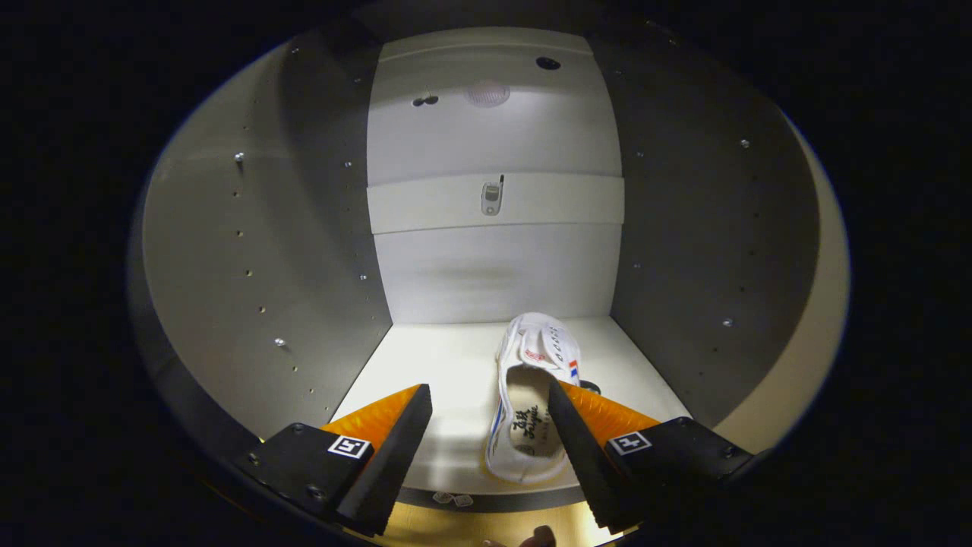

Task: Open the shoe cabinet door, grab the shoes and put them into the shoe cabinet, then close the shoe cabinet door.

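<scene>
A white shoe (531, 395) lies on the cabinet (266, 251) shelf, low and right of the middle. The fingers (490, 395) are spread wide, holding nothing; the right one overlaps the shoe.

Tool (490, 395) level; fingers spread wide, gripping nothing.

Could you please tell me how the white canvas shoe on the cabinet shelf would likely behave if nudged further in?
The white canvas low-top shoe sits flat on its sole on the smooth pale shelf, so it would probably slide rather than tip. Its soft upper looks likely to flex under a sideways push. It seems light. The tool is open, the shoe beside its right finger.
</scene>
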The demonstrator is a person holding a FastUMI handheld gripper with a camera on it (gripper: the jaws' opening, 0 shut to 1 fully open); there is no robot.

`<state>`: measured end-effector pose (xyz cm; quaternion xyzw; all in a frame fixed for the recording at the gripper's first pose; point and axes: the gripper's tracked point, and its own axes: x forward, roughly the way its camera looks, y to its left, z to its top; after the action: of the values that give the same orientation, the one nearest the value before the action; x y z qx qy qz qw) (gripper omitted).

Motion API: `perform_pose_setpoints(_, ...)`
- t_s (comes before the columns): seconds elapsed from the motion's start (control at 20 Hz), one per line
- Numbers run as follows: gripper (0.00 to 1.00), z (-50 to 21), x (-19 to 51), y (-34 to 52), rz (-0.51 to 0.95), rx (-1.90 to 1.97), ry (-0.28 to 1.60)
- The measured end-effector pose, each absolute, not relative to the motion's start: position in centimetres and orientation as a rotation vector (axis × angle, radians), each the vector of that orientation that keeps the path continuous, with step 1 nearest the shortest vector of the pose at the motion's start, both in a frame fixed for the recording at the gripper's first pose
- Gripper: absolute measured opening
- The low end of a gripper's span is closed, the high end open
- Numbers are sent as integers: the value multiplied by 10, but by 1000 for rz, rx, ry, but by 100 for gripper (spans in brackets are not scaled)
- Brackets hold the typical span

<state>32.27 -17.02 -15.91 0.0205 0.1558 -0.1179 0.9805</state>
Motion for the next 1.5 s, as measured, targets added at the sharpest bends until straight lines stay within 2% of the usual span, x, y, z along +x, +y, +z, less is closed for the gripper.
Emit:
perform_pose_setpoints(0.3, 98, -125, 245, -146, -265, 31, 231)
perform_pose_setpoints(0.95, 97, -68, 10, -98, -374, 68, 119)
perform_pose_setpoints(1.3, 97, -34, -81, -119, -437, 56, 39)
perform_pose_setpoints(1.5, 97, -13, -126, -163, -491, 46, 5)
